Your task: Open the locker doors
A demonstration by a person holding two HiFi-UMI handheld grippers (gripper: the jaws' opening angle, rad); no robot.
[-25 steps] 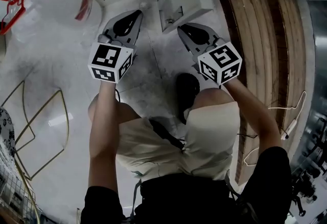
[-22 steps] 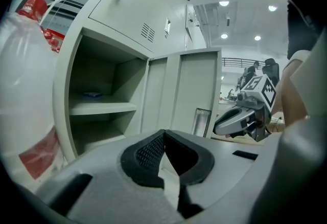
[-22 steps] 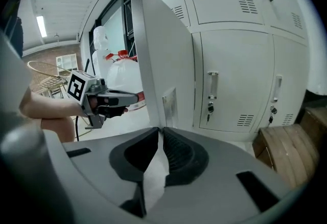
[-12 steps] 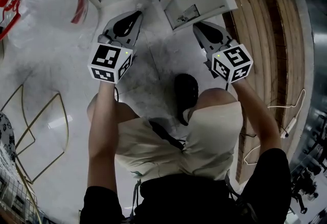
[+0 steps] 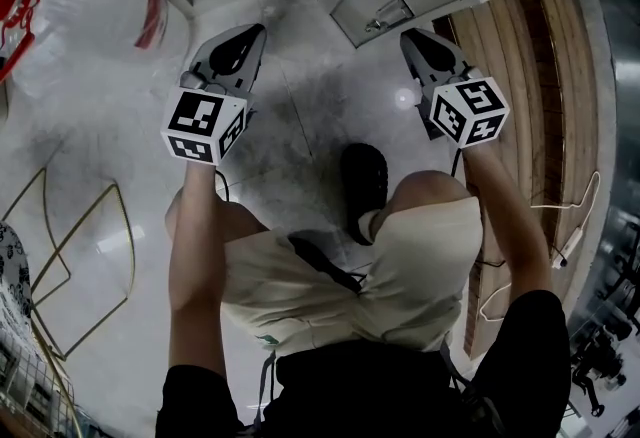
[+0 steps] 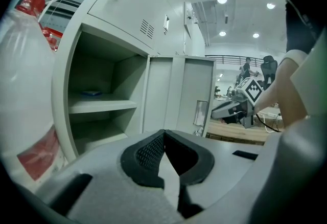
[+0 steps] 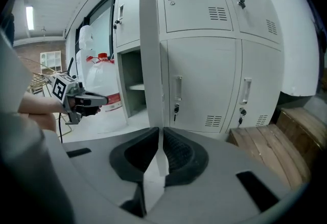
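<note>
Locker door (image 7: 150,54): bottom row, swung well out from its compartment (image 6: 102,95), seen edge-on from the right gripper view. From the head view it stands out over the floor (image 5: 300,116), latch plate on its free edge.
Right gripper (image 7: 160,131): jaws nearly together, pinching the door's free edge; the thin edge sits between the pads. Jaws have just closed a little further.
Left gripper (image 6: 164,133): pads pressed together at the tips, nothing between them. Hangs in front of the open compartment, well apart from the door.
Compartment: one shelf (image 6: 97,107) inside, with a small blue item on it, too small to identify.
Neighbouring lockers (image 7: 199,85) closed.
White plastic bag (image 6: 25,90) with red print left of the lockers; wooden planks (image 7: 265,146) at right.
</note>
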